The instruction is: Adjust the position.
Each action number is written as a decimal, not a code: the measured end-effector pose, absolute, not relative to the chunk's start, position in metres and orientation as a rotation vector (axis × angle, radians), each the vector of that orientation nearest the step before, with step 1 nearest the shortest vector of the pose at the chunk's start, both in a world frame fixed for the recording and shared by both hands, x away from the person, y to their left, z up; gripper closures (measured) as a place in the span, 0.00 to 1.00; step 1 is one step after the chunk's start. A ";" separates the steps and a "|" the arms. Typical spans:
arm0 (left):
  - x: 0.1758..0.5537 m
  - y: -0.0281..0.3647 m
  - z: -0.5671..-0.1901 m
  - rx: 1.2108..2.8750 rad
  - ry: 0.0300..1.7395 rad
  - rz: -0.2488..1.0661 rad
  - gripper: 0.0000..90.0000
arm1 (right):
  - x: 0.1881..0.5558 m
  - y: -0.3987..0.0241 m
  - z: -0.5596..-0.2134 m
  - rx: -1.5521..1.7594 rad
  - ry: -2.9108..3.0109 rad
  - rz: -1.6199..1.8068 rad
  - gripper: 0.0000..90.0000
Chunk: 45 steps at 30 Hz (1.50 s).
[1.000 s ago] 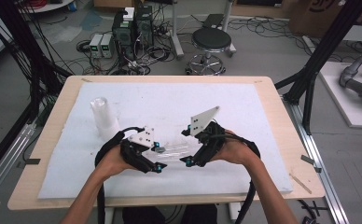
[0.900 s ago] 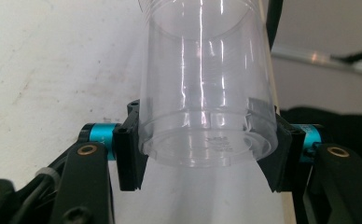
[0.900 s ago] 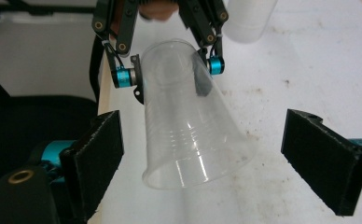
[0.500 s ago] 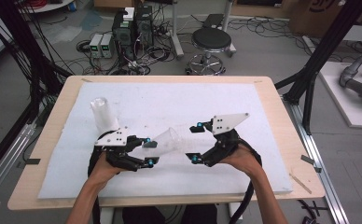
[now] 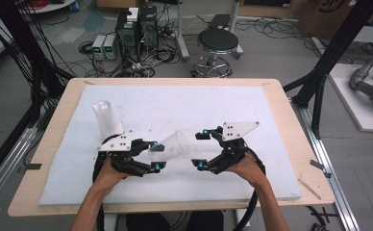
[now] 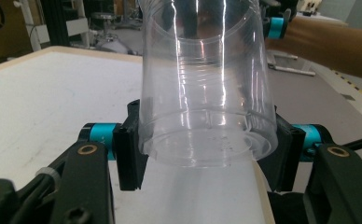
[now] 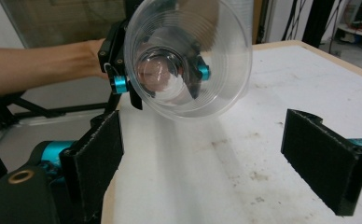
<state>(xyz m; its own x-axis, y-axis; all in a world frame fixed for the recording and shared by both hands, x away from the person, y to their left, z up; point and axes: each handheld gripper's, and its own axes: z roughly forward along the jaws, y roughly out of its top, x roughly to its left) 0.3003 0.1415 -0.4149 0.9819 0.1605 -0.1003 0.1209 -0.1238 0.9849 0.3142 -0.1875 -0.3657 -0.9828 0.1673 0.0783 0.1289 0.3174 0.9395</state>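
- High view: your left gripper [image 5: 154, 155] has its jaws clamped on the base end of a clear plastic cup [image 5: 172, 146], which lies tipped on its side above the white foam board [image 5: 184, 108], mouth aimed at your right gripper [image 5: 201, 149].
- Right gripper sits just beside the cup mouth, jaws spread wide, nothing between them; grey three-cornered plate [image 5: 239, 129] on top of it.
- Second clear plastic cup [image 5: 106, 117] stands upside down on the board, up and to the left of your left hand [image 5: 108, 173], apart from both grippers.
- Board rests on a wooden table [image 5: 297, 144]; black stool [image 5: 217, 44] and electronics boxes [image 5: 137, 28] on the floor beyond the far edge.
- Left gripper view: cup [image 6: 206, 84] is pinched near its bottom rim between the two black pads [image 6: 128, 149], one on each side, pads touching the wall. Cup body rises away from the camera, off the board [image 6: 44, 102].
- Your other forearm [image 6: 333, 44] and a teal part of the right gripper show past the cup at upper right.
- Right gripper view: two black jaws stand well apart with bare board [image 7: 226, 154] between them, gripping nothing.
- Cup [image 7: 188, 60] hangs ahead of the jaws, open mouth facing the camera, not touching either of them; left gripper's [image 7: 158, 79] pads are visible through the plastic, closed on the cup's bottom.
- Your left forearm [image 7: 39, 65] comes in from the left edge behind it.
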 end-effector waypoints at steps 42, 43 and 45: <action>0.297 0.111 -0.412 1.715 0.146 0.001 0.17 | 0.313 -0.162 -0.372 0.167 2.508 1.996 0.36; 0.297 0.111 -0.412 1.712 0.179 0.020 0.03 | 0.313 -0.162 -0.372 0.172 2.507 1.994 0.36; 0.298 0.113 -0.412 1.722 0.199 0.051 0.02 | 0.313 -0.163 -0.372 0.183 2.504 1.987 0.36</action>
<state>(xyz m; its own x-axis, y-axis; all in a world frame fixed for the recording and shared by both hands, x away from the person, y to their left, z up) 0.2976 0.1132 -0.4117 0.9836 0.1619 -0.0794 0.1036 -0.1470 0.9837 0.3130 -0.1633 -0.3721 -0.9916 0.0517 0.1184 0.1270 0.2239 0.9663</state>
